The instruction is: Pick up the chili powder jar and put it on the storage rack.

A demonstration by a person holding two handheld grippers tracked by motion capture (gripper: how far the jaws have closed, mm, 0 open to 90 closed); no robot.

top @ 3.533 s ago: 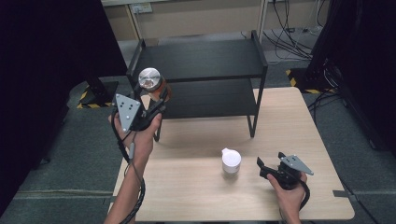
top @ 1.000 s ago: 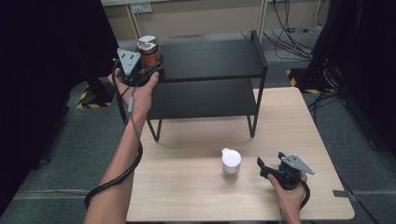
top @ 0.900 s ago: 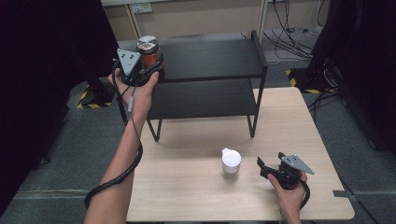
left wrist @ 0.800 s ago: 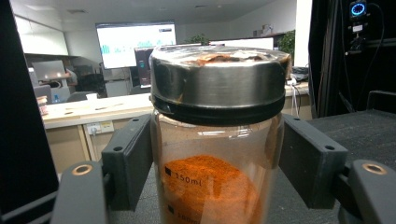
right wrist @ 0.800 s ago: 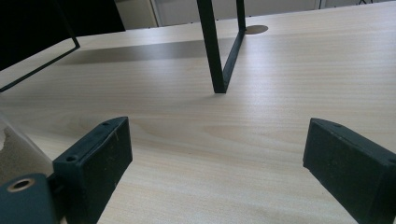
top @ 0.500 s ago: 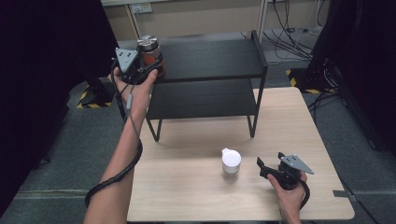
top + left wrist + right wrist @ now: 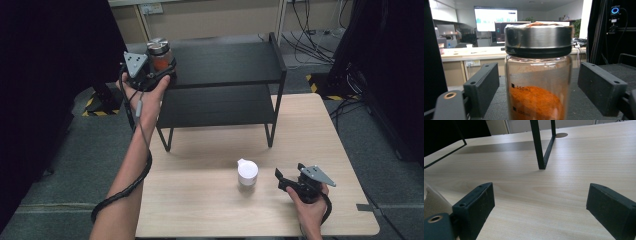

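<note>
The jar (image 7: 538, 75) stands upright at the top shelf's (image 7: 225, 62) left front corner, between the left tongs' (image 7: 159, 74) jaws, which have just opened clear of it; right tongs (image 7: 290, 181) open, empty.

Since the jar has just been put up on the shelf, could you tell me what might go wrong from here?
The left tongs have just been opening, yet the jar is between their jaws: pulling back crookedly could topple it. It stands near the left edge of the rack's top shelf, so a nudge might push it off.
</note>
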